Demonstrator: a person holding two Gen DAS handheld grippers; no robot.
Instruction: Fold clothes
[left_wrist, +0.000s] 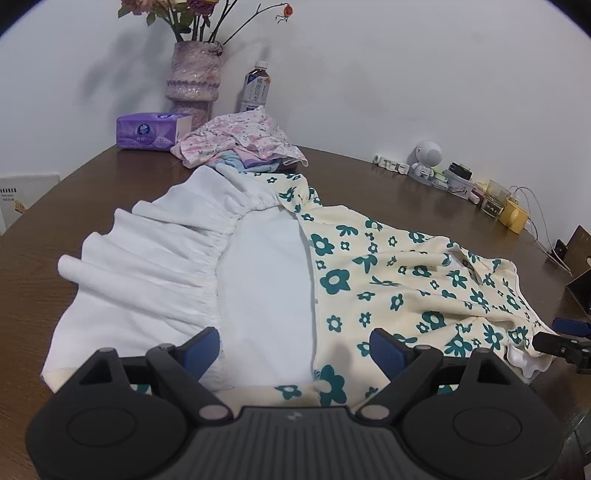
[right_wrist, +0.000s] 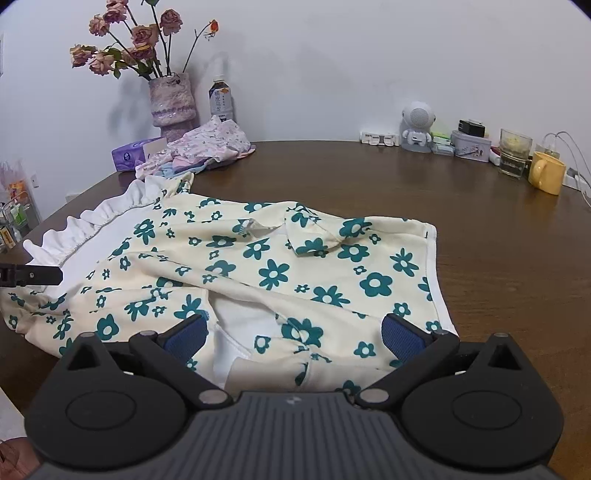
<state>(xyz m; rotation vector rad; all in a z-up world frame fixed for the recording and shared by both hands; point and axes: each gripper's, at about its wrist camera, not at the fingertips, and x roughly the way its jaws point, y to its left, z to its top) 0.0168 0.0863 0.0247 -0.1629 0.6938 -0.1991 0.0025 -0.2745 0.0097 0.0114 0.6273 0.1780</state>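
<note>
A cream dress with green flowers lies spread on the brown table. Its white lining and ruffled hem are turned up on the left. My left gripper hovers open over the near edge of the dress, with white lining between its blue pads. My right gripper is open above the near hem, empty between its fingers. In the left wrist view the right gripper's tip shows at the right edge.
A pile of pink floral clothes sits at the back by a purple tissue box, a vase of dried roses and a bottle. A robot figurine, tins, a glass and a yellow mug line the back right.
</note>
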